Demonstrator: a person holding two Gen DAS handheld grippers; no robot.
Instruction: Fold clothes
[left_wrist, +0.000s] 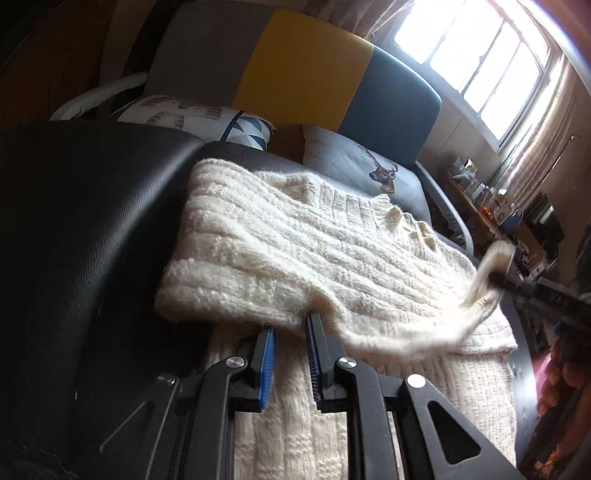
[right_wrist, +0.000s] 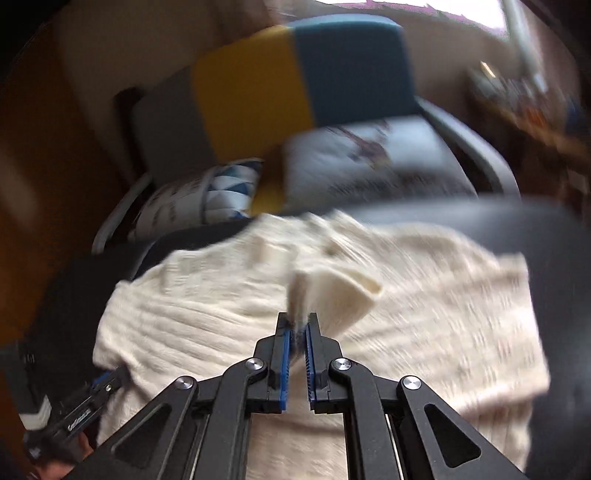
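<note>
A cream chunky-knit sweater (left_wrist: 295, 236) (right_wrist: 184, 314) lies partly folded on a black leather seat (left_wrist: 92, 221). In the left wrist view my left gripper (left_wrist: 290, 326) is open at the near edge of the folded upper layer. That edge rests over its fingertips, and the lower layer shows through the gap. My right gripper (right_wrist: 297, 321) is shut on a cream ribbed cuff (right_wrist: 332, 295), held up above the sweater body. From the left wrist view the right gripper (left_wrist: 496, 277) appears at the sweater's right side, with a strip of knit trailing from it. The left gripper (right_wrist: 110, 376) shows at the sweater's lower left.
Behind the seat stands a chair with a grey, yellow and teal back (left_wrist: 306, 70). It holds a deer-print cushion (left_wrist: 354, 166) and a geometric pillow (left_wrist: 207, 118). A cluttered desk (left_wrist: 509, 214) runs under a bright window (left_wrist: 472, 48) at the right. The right wrist view is motion-blurred.
</note>
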